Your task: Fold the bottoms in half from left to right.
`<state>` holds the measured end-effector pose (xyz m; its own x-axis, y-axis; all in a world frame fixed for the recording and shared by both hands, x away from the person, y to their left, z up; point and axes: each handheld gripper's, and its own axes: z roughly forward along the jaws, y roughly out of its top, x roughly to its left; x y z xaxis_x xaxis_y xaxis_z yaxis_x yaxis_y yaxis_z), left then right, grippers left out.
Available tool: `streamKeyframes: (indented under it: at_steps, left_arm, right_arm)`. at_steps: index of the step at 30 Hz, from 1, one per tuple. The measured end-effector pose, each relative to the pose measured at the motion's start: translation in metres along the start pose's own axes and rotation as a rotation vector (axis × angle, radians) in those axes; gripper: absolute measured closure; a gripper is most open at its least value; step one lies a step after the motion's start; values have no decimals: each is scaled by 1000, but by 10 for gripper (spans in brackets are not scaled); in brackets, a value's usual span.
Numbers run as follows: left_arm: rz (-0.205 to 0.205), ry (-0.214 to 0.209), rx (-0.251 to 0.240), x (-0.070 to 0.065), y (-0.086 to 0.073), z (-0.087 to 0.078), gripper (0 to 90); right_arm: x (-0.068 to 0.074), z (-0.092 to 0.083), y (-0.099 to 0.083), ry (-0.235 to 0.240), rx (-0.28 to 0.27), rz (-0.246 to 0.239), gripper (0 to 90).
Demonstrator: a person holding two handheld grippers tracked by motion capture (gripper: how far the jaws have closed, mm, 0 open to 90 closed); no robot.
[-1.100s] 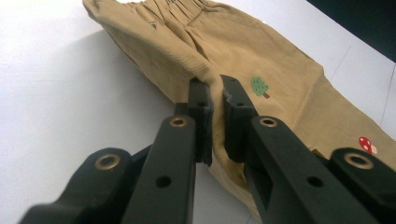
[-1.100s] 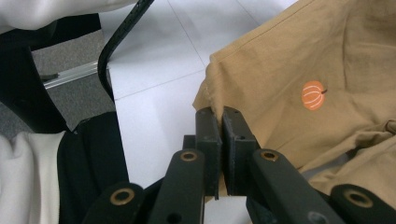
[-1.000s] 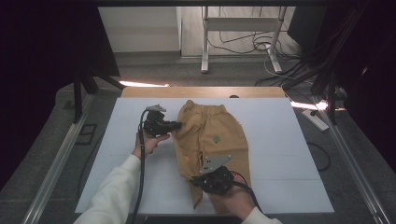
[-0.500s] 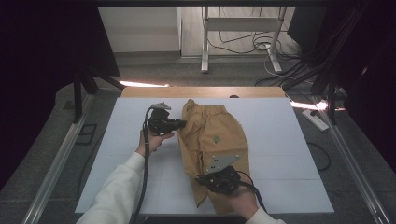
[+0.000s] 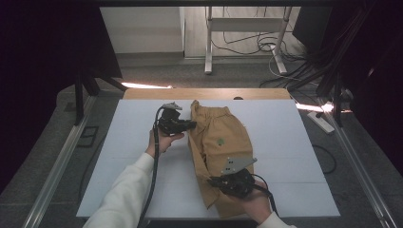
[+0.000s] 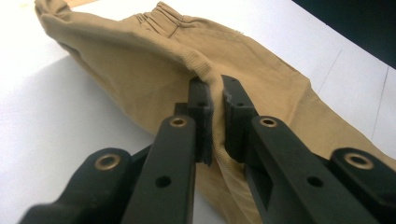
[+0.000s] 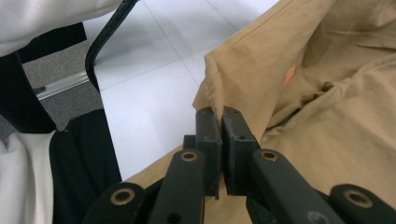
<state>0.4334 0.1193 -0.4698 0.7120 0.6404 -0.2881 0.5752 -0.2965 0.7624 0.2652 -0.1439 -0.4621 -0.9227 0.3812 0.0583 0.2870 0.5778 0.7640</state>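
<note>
A pair of tan trousers (image 5: 223,142) lies lengthwise on the white table top (image 5: 294,156), its elastic waistband at the far end. My left gripper (image 5: 192,125) comes in from the left and is shut on a fold of the cloth's left edge near the waist; in the left gripper view the jaws (image 6: 215,88) pinch a raised ridge of the trousers (image 6: 154,65). Near the front edge my right gripper (image 5: 212,180) is shut on the hem corner. The right gripper view shows its jaws (image 7: 221,114) closed on that corner of the trousers (image 7: 327,116).
A wooden strip (image 5: 157,93) runs along the table's far edge. Metal rails (image 5: 57,166) flank both sides. Cables (image 5: 256,47) and a desk frame stand on the floor behind. A white-sleeved forearm (image 5: 128,190) crosses the front left of the table.
Both grippers have shifted a little to the right while holding the cloth, and the trousers' left edge has been drawn over with them.
</note>
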Motion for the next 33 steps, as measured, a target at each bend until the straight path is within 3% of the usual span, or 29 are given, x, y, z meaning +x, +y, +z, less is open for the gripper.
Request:
streamKeyframes:
  at_steps: [19,33]
  left_arm:
    - [31,2,19,-16,19,18,837]
    - [45,-16,35,-24,25,32,837]
  right_arm:
    - [-14,-22,-16,-47,-12,49,865]
    - [-20,-29,-29,-64,5,84,866]
